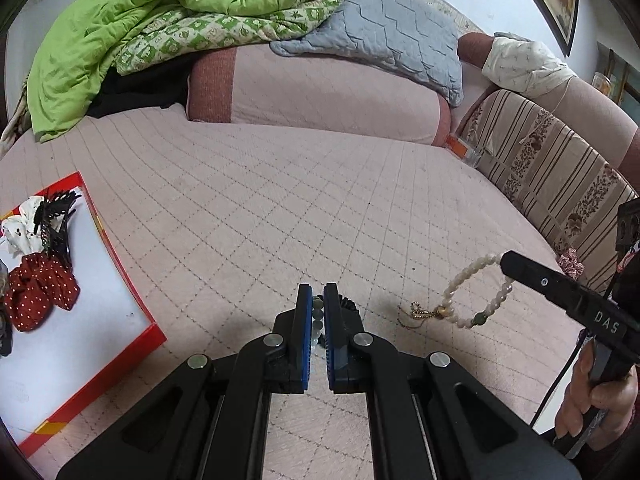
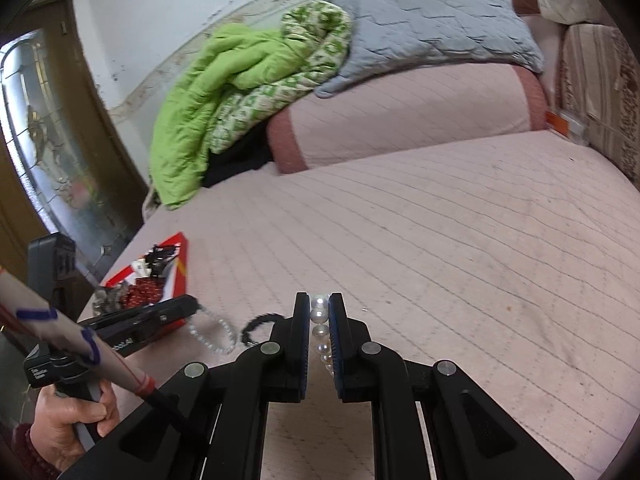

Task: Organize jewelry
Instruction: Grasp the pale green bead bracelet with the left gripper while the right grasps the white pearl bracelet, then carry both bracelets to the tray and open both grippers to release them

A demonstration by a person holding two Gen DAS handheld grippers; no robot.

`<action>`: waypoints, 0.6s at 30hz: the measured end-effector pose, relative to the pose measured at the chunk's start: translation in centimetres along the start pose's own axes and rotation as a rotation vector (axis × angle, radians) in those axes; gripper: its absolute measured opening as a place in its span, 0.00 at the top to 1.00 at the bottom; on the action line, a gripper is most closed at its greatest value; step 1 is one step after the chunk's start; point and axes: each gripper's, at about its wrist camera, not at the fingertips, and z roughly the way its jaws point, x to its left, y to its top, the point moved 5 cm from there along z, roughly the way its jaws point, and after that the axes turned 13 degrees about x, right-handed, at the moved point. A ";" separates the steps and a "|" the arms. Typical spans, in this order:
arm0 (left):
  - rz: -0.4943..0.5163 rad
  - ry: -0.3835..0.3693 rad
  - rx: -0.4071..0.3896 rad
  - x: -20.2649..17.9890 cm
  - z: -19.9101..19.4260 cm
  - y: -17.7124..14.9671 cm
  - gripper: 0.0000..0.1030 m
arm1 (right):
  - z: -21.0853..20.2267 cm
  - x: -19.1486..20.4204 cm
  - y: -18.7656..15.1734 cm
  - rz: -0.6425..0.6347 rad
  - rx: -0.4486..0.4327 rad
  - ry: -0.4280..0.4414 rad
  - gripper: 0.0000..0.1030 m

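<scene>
In the left wrist view my left gripper (image 1: 317,290) is shut on a strand of pale translucent beads (image 1: 318,316), held just above the pink bed cover. To its right my right gripper (image 1: 505,258) is shut on a pearl bracelet (image 1: 454,286) that hangs in a loop, with a gold and a green bead low on it. A small gold chain piece (image 1: 416,310) lies on the cover below that loop. The right wrist view shows my right gripper (image 2: 319,298) with pearls (image 2: 319,314) between its pads. It also shows my left gripper (image 2: 194,303) with the clear bead bracelet (image 2: 212,336) dangling.
A red box with a white floor (image 1: 120,264) sits at the left, holding a red dotted scrunchie (image 1: 40,292), a white scrunchie and a black claw clip. A black hair tie (image 2: 260,322) lies on the cover. A green quilt (image 1: 120,20), a grey pillow and a pink bolster lie at the back.
</scene>
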 end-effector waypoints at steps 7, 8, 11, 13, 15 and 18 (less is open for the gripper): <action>-0.007 0.000 -0.029 0.1 -1.2 0.1 0.95 | 0.6 1.3 0.2 -0.022 0.004 0.020 0.90; -0.008 -0.001 -0.031 0.2 -1.3 0.1 0.95 | 0.6 1.5 0.2 -0.023 0.004 0.022 0.90; -0.014 0.003 -0.041 0.5 -1.8 0.0 0.95 | 0.8 2.0 0.1 -0.030 0.003 0.029 0.90; -0.021 0.004 -0.048 0.7 -2.3 0.0 0.95 | 0.8 2.3 0.1 -0.036 0.004 0.036 0.90; -0.027 0.006 -0.054 1.1 -2.7 0.0 0.95 | 0.9 2.7 0.1 -0.044 0.004 0.042 0.90; -0.038 0.009 -0.066 1.7 -3.4 0.0 0.95 | 1.1 3.6 0.2 -0.055 0.004 0.055 0.90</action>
